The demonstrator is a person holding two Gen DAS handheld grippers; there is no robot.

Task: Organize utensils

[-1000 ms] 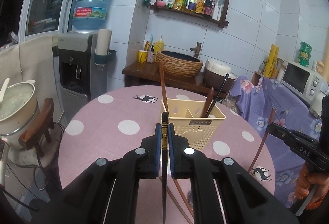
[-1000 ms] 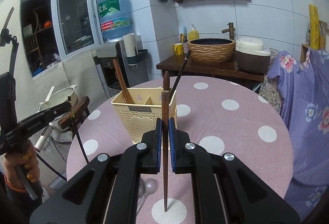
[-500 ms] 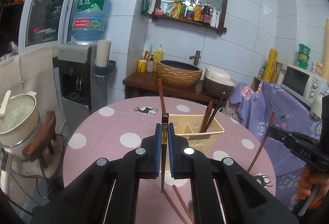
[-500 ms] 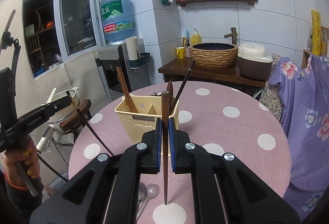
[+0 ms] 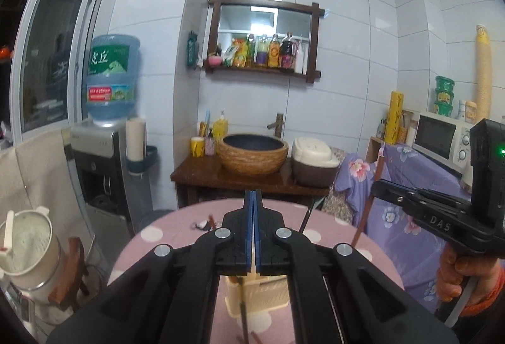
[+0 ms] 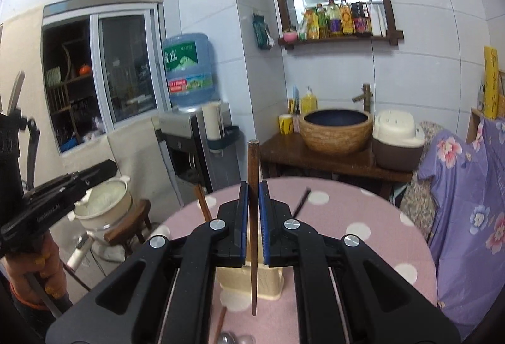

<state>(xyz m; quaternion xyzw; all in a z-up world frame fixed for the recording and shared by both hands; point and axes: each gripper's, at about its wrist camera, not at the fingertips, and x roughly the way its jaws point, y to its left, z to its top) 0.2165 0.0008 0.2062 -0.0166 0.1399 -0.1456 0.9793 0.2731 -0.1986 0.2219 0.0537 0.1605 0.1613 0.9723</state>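
Observation:
A cream utensil holder [image 5: 255, 296] stands on the pink polka-dot table [image 5: 164, 240], mostly hidden under my left gripper [image 5: 253, 202]. That gripper is shut on a thin dark chopstick [image 5: 243, 317] that hangs below the jaws over the holder. My right gripper [image 6: 253, 186] is shut on a brown chopstick [image 6: 253, 167] held upright above the holder [image 6: 268, 284]. Brown and black chopsticks [image 6: 202, 205] stick out of the holder. The right gripper also shows at the right of the left wrist view [image 5: 375, 183].
A spoon [image 6: 227, 337] and a loose chopstick [image 6: 221, 322] lie on the table near its front edge. A wooden stand with a basin [image 5: 252, 154] stands behind the table. A water dispenser [image 5: 101, 167] and a pot on a stool [image 5: 28, 249] stand at the left.
Both grippers have risen and tilted up, so the holder has dropped low under the jaws. The left chopstick now shows only below the jaws. Both stay shut on their chopsticks.

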